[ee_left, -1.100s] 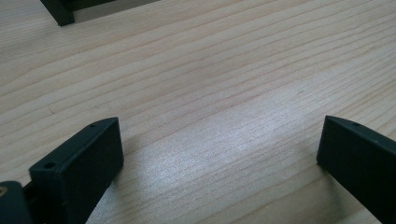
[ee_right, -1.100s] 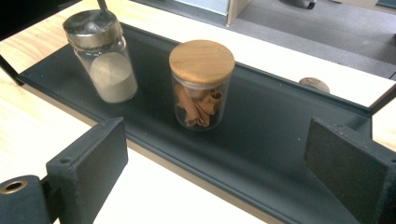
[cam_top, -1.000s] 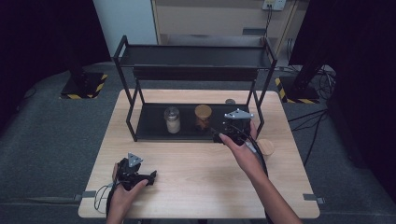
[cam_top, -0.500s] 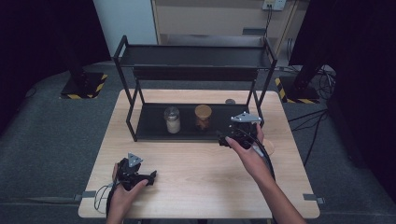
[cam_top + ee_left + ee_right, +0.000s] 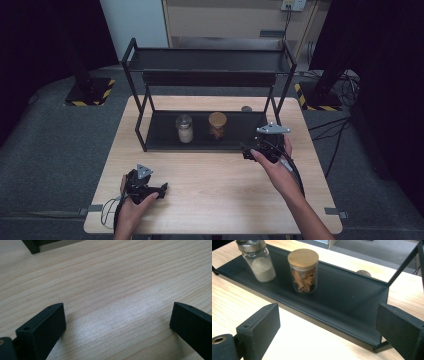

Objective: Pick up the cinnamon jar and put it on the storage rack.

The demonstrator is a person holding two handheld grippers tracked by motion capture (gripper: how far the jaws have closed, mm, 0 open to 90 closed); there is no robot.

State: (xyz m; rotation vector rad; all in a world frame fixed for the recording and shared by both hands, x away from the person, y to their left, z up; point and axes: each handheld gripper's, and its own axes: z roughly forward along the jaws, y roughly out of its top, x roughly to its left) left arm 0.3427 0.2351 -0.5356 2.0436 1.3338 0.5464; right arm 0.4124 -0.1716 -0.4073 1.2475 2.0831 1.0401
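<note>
Since a second ago the right gripper [image 5: 248,150] has drawn back from the shelf and slid toward the right end of it, while the left gripper [image 5: 161,189] has stayed where it was.

The jar of cinnamon sticks [image 5: 303,270], glass with a round wooden lid, stands upright on the black bottom tray of the rack [image 5: 352,305], roughly in the middle of the tray. In the right gripper view it sits beyond the two black jaws, well clear of them and nearer the left one. Those jaws stand wide apart with nothing between them, hovering over the table just in front of the tray's right end.

Just left of that jar, close but not touching, stands a glass jar of pale powder [image 5: 258,260] with a metal lid, also upright on the tray.

Behind the tray, on the table, lies a small round disc [image 5: 363,272].

The rack is a black metal frame with an upper shelf [image 5: 207,60] above the tray.

The left gripper rests low over the light wooden table [image 5: 210,185] near its front left corner, well apart from the rack, its jaws wide apart over bare wood.
</note>
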